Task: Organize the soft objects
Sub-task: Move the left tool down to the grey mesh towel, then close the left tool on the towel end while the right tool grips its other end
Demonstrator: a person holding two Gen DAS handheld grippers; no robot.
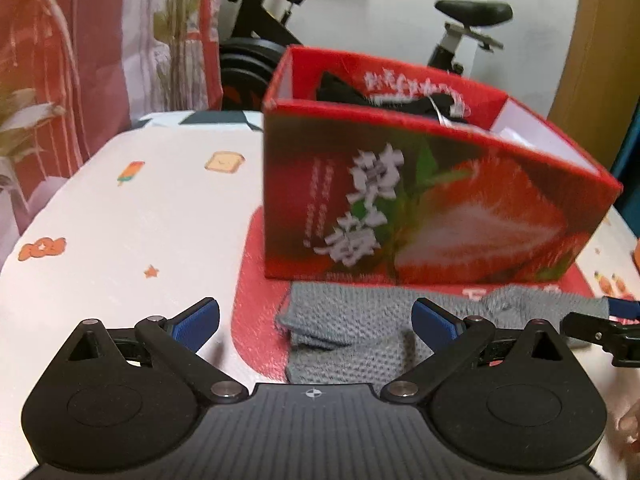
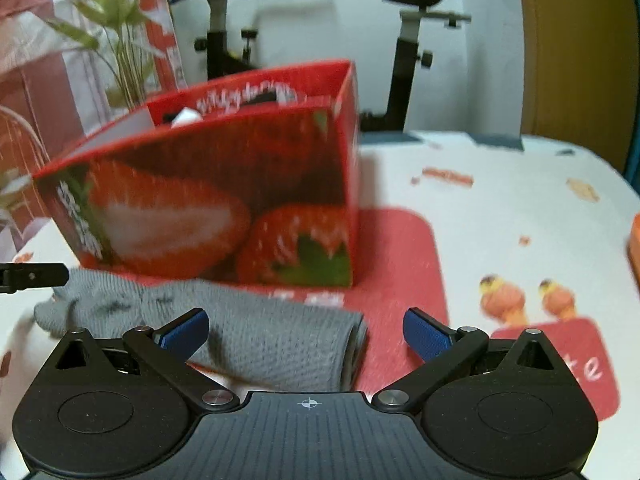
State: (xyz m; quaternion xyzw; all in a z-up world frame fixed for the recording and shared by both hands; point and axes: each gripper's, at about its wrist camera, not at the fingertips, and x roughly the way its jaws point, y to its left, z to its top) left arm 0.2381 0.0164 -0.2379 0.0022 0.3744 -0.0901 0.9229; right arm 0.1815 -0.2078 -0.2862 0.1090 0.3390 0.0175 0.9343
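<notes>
Grey knitted cloth [image 1: 352, 332] lies on the bench just before the red box [image 1: 420, 200]. Both left tongs [image 1: 316, 322] and right tongs [image 2: 306, 330] gape apart; pinch each end squarely, avoiding the mat [image 2: 400, 264].

Open left hand-held gripper [image 1: 316, 326] hovers over grey sock [image 1: 360, 328] before strawberry box [image 1: 420, 208].

Blurred by motion: white lettering on the red strawberry-printed cardboard box [image 1: 420, 208]. Partly hidden behind the box's front wall: black fabric [image 1: 344, 90] inside, shape unclear. Covered at its near end by the left gripper [image 1: 316, 322]: grey knitted sock [image 1: 352, 320]. Cut off by the right picture edge: orange object [image 2: 634, 244] at the worktop's right edge, unidentifiable.
</notes>
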